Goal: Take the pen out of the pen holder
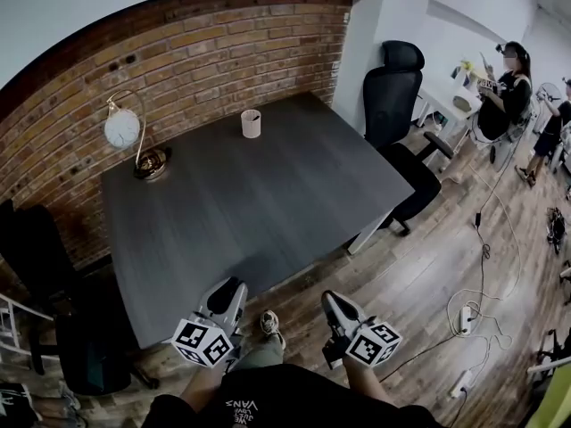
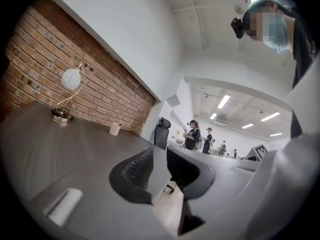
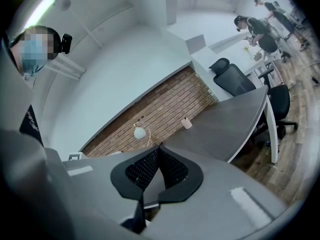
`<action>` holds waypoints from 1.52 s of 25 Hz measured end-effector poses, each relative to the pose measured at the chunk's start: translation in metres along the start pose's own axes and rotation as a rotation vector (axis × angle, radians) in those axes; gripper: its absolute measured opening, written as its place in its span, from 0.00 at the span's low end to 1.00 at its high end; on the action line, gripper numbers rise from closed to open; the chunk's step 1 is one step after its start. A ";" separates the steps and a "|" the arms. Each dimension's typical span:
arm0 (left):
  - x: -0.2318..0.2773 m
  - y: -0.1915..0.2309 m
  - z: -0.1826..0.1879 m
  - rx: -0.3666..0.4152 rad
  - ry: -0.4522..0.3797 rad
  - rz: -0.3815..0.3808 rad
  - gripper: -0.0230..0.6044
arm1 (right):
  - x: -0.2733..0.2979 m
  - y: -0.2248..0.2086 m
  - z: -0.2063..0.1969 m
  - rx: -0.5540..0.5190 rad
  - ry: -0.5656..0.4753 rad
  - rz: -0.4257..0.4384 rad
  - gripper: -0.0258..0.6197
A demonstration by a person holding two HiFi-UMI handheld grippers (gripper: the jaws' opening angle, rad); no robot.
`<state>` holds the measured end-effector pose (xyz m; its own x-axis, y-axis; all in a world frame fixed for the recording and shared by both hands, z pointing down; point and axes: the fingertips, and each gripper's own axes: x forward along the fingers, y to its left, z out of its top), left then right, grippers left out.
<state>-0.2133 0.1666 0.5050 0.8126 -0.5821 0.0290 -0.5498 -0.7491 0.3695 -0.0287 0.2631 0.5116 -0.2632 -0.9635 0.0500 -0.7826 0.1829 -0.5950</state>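
Pen holder (image 1: 251, 123) stands upright near the far edge of the bench (image 1: 268, 212); whether a pen is inside is too small to confirm. Lamp (image 1: 134, 139) occupies the far left corner. At the near edge, my left gripper (image 1: 229, 287) is slightly spread and empty. My right gripper (image 1: 332, 300) is pressed together.

Open run across table (image 1: 268, 203) from near edge to pen holder (image 1: 251, 123). Lamp (image 1: 134, 141) far left, office chair (image 1: 397, 105) right, brick wall (image 1: 223, 43) close behind.
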 end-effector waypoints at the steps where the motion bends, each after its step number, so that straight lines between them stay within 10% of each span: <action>1: 0.011 0.008 0.002 -0.008 -0.009 0.000 0.18 | 0.007 -0.006 0.005 0.000 -0.010 -0.006 0.04; 16: 0.165 0.088 0.055 -0.023 -0.048 -0.019 0.31 | 0.133 -0.084 0.086 -0.011 -0.029 -0.055 0.04; 38: 0.211 0.162 0.059 -0.055 -0.073 0.178 0.31 | 0.273 -0.124 0.097 0.019 0.161 0.121 0.04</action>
<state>-0.1423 -0.0962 0.5166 0.6864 -0.7265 0.0322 -0.6704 -0.6150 0.4151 0.0514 -0.0414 0.5215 -0.4425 -0.8908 0.1035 -0.7296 0.2905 -0.6191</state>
